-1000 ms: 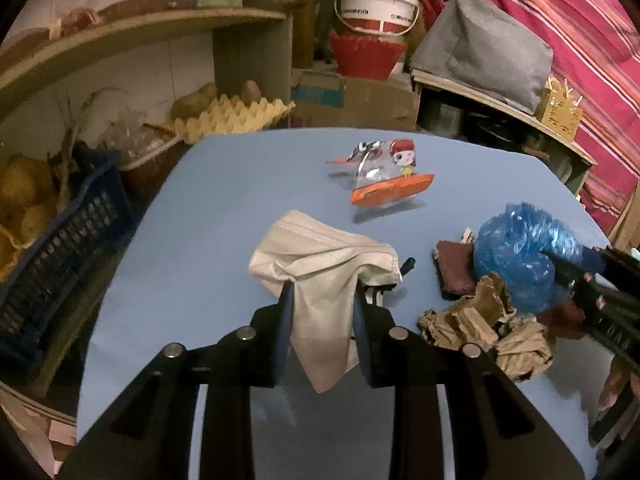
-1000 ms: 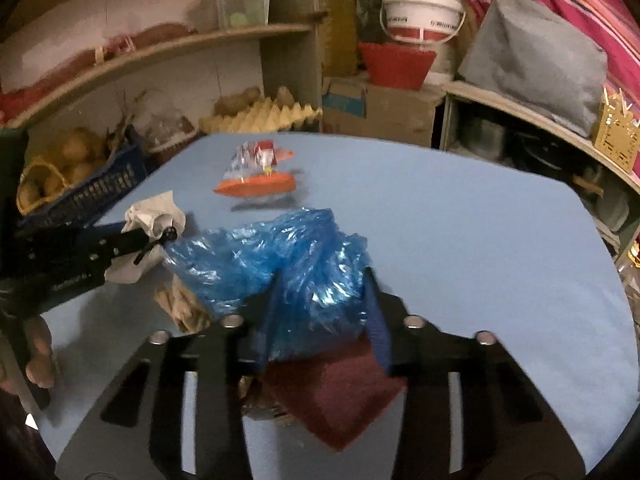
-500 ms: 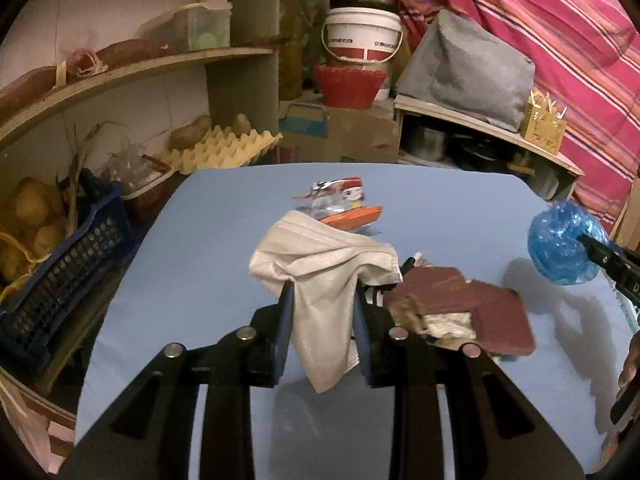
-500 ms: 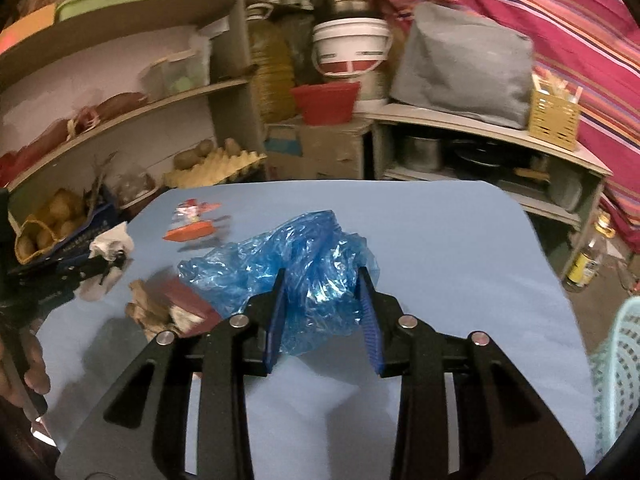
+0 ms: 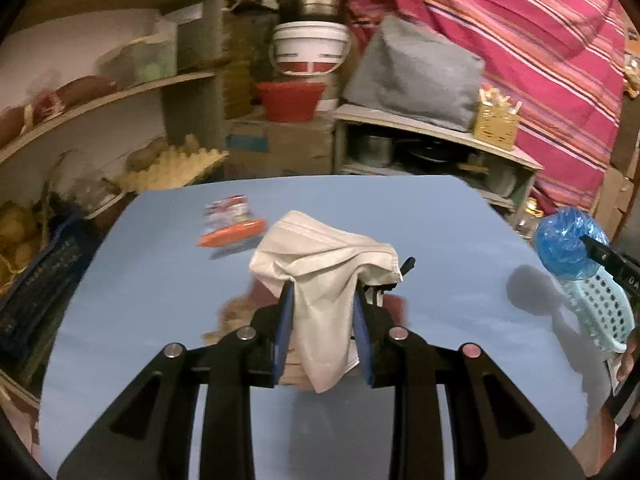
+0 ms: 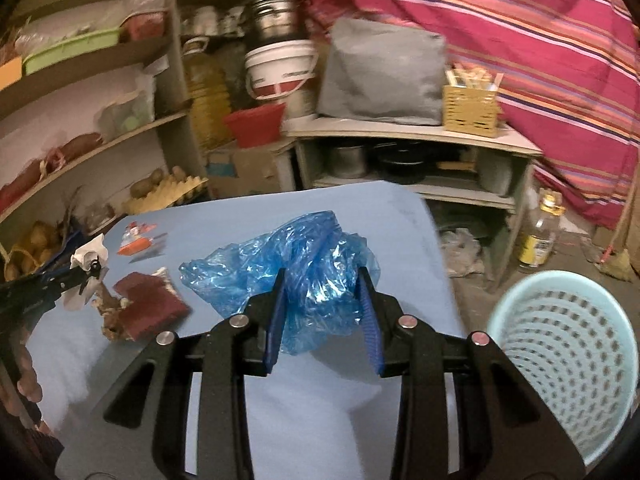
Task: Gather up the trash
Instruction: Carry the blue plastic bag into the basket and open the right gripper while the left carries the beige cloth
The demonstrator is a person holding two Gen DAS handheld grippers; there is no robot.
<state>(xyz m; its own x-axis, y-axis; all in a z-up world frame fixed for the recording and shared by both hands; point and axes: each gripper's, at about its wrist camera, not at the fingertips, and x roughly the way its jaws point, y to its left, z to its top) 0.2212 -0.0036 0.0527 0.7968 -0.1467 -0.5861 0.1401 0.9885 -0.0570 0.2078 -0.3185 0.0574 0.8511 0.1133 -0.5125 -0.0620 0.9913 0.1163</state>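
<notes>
Two sets of tongs each clamp a piece of trash above the blue counter (image 6: pixel 400 240): the right tongs (image 6: pixel 323 312) pinch a crumpled blue plastic bag (image 6: pixel 304 264), the left tongs (image 5: pixel 323 320) a pale cloth mask (image 5: pixel 324 276). Just right of the right tongs, off the counter's edge, stands the pale perforated basket (image 6: pixel 560 360), nearer that hand. Beyond the left tongs lies an orange wrapper (image 5: pixel 232 228).

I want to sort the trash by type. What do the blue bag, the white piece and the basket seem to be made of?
Blue bag: thin plastic film, glossy and see-through, with sharp crinkles.
White piece: soft matt fabric, probably a non-woven face mask; it drapes and shows stitched pleats.
Basket: rigid pale plastic, moulded with rows of holes.
</notes>
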